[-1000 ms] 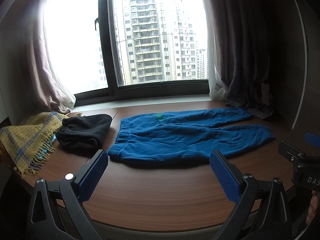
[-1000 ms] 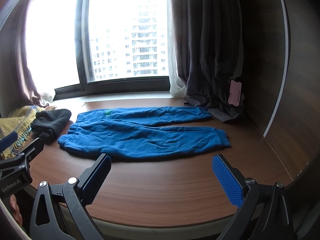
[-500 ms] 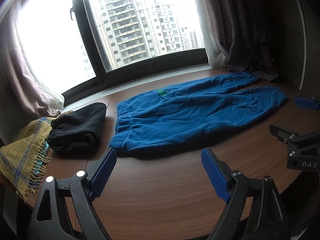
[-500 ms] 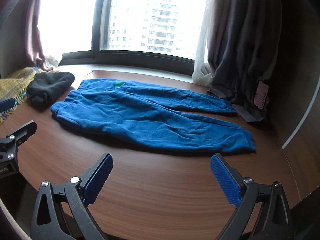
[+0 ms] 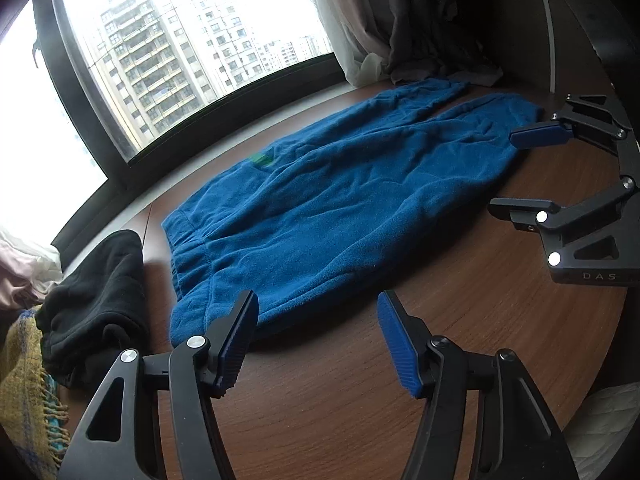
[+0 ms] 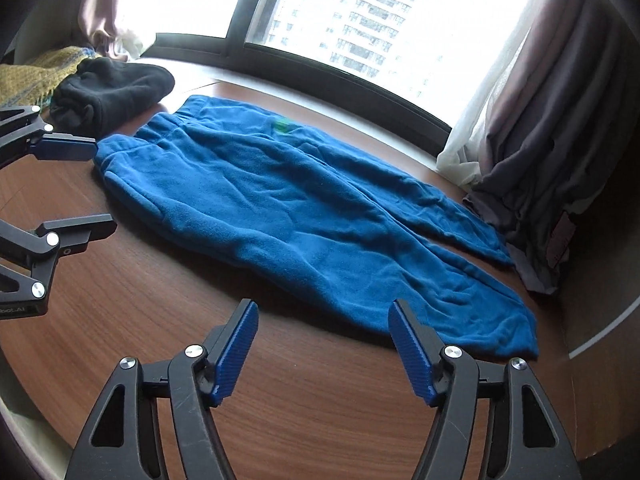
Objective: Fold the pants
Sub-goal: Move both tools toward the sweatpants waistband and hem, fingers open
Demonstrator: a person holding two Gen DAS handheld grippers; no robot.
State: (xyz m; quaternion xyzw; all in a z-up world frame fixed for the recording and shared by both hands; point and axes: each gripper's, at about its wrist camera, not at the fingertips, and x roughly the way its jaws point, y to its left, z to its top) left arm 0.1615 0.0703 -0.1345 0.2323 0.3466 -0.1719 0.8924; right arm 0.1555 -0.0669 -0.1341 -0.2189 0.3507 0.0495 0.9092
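Black garment (image 5: 96,300) lies just beside blue pants (image 5: 340,208), curtain (image 6: 552,128) touching cuffs

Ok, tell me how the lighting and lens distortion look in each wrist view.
Left wrist view: the window is blown out white at left, and fisheye bends its frame. Right wrist view: the window glares, the blue pants stay evenly lit, and the green tag is smeared.
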